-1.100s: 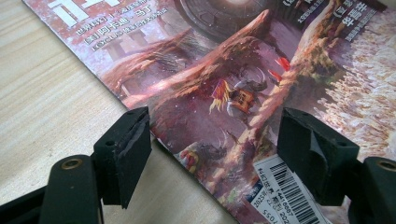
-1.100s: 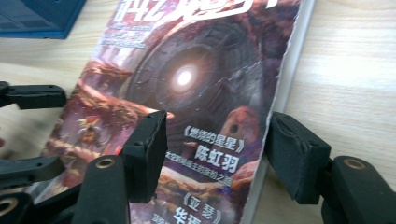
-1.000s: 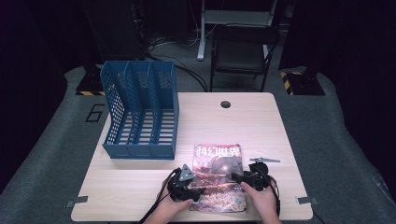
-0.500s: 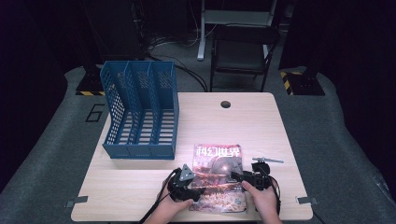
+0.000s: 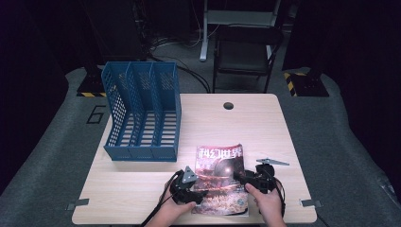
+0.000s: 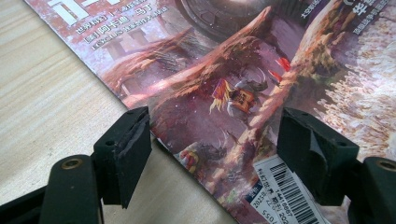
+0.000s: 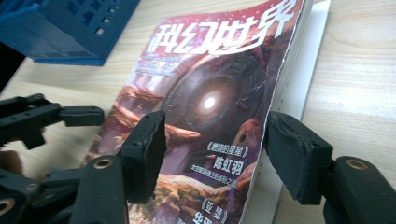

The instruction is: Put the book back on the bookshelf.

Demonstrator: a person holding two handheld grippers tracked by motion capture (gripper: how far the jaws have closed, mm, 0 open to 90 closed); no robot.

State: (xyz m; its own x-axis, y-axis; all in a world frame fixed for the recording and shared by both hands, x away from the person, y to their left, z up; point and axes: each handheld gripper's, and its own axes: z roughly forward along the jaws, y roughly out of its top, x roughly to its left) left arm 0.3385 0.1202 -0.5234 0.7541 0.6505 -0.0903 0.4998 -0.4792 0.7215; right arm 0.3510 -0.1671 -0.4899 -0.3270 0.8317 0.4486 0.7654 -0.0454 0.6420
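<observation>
- The left gripper [image 5: 198,193], at the bottom middle of the high view, is black with a grey three-cornered plate on top.
- The right gripper [image 5: 240,177], a bit to its right, is black too, with a black cable.
- Up close, each jaw is a chunky black block on a black arm.
- Small round brass-coloured screws sit in the arms.

High view sits above the person's side, looking forward and down over the whole table [image 5: 142,189]. Both gripper views ride low and close, each looking along its jaws, sharing the magazine [image 5: 221,177] [image 6: 224,70] [image 7: 201,107] cover.
</observation>
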